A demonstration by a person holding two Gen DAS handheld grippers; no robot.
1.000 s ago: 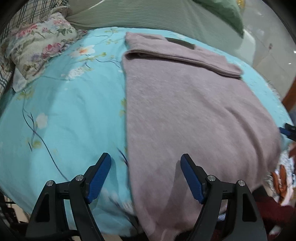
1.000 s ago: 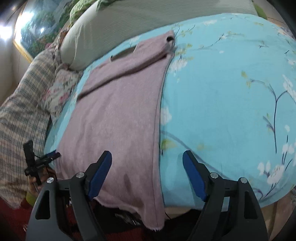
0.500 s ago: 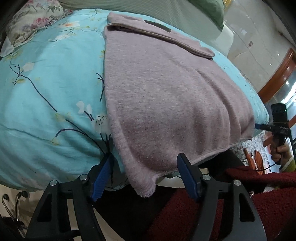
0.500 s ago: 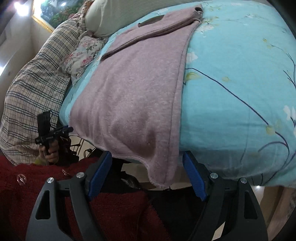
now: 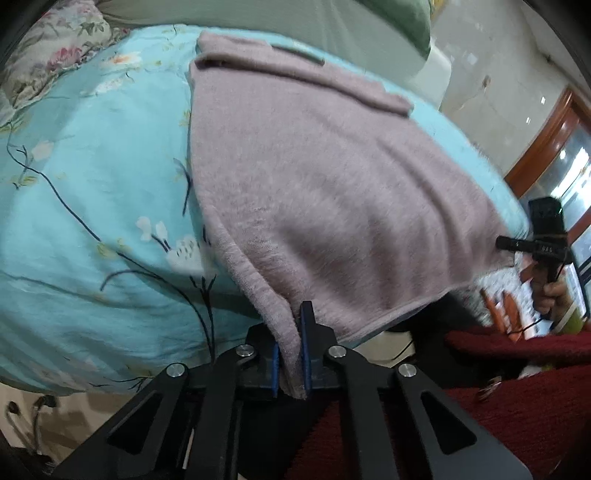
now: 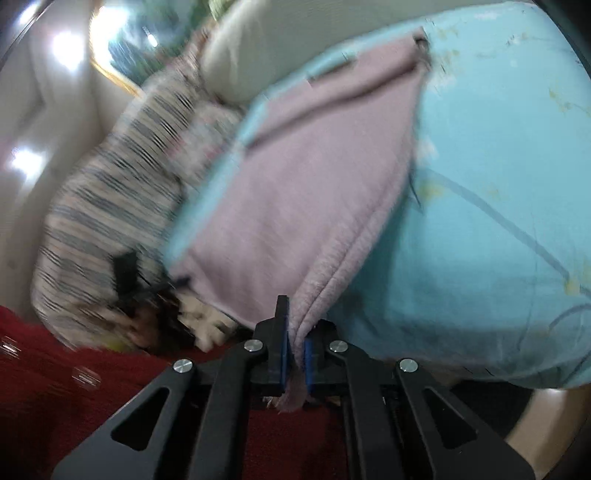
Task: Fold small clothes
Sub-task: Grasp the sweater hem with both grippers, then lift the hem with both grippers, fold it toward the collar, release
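A mauve knit sweater (image 5: pixel 325 184) lies flat on a turquoise flowered bedspread (image 5: pixel 92 192), its hem hanging over the bed's near edge and a sleeve folded across the far end. My left gripper (image 5: pixel 290 347) is shut on the hem's near left corner. In the right wrist view, which is blurred, the sweater (image 6: pixel 314 192) shows again and my right gripper (image 6: pixel 295 350) is shut on the hem's other corner. The right gripper also shows in the left wrist view (image 5: pixel 517 244) at the far right.
A flowered pillow (image 5: pixel 48 59) and a grey-green cushion (image 5: pixel 280 18) lie at the bed's far end. A checked blanket (image 6: pixel 107 229) lies at the left of the right wrist view. The person's dark red clothing (image 5: pixel 498 398) is close below the grippers.
Both grippers have closed on the sweater's hem corners; half a second ago both were open at the bed's edge. The right wrist view has swung and blurred.
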